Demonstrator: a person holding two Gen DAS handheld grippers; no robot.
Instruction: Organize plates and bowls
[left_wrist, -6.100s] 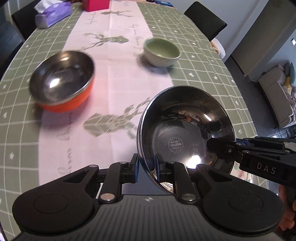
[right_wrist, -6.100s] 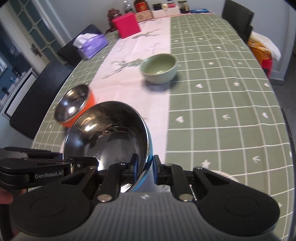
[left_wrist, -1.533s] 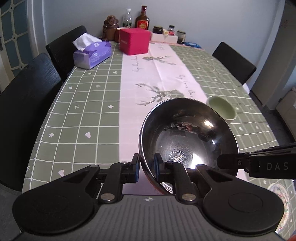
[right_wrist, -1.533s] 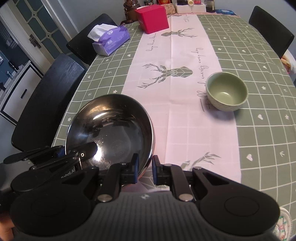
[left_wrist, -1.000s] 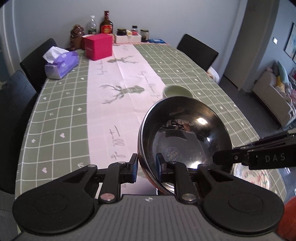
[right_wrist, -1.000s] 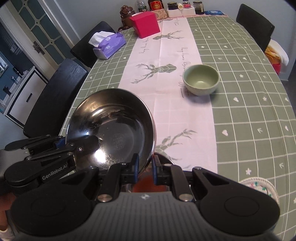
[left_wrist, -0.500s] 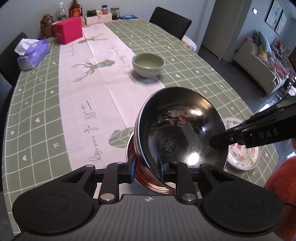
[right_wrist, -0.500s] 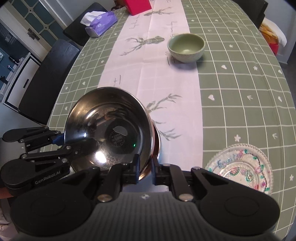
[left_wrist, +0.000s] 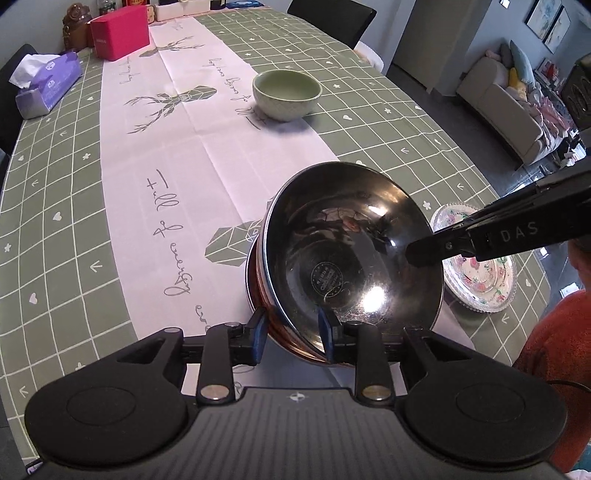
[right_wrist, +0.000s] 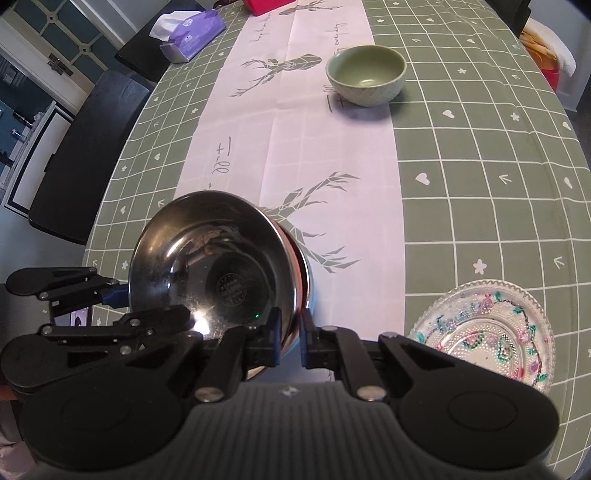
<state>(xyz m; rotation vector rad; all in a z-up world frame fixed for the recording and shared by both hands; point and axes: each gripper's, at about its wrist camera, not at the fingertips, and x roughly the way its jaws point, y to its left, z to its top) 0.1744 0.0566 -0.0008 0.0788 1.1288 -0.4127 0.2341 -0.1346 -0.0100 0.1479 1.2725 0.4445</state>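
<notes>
A steel bowl sits tilted inside the orange steel bowl on the table; it also shows in the right wrist view. My left gripper is open, its fingers spread around the near rims. My right gripper is still shut on the steel bowl's rim, and its fingertips reach over the bowl from the right. A green ceramic bowl stands farther up the table, also in the right wrist view. A patterned glass plate lies at the right.
A purple tissue box and a pink box stand at the far left. Jars line the table's far end. Black chairs stand along the left side. The table's near edge is just under the grippers.
Both grippers carried the steel bowl along the table and lowered it into the orange bowl. My left gripper's fingers have opened off the rim.
</notes>
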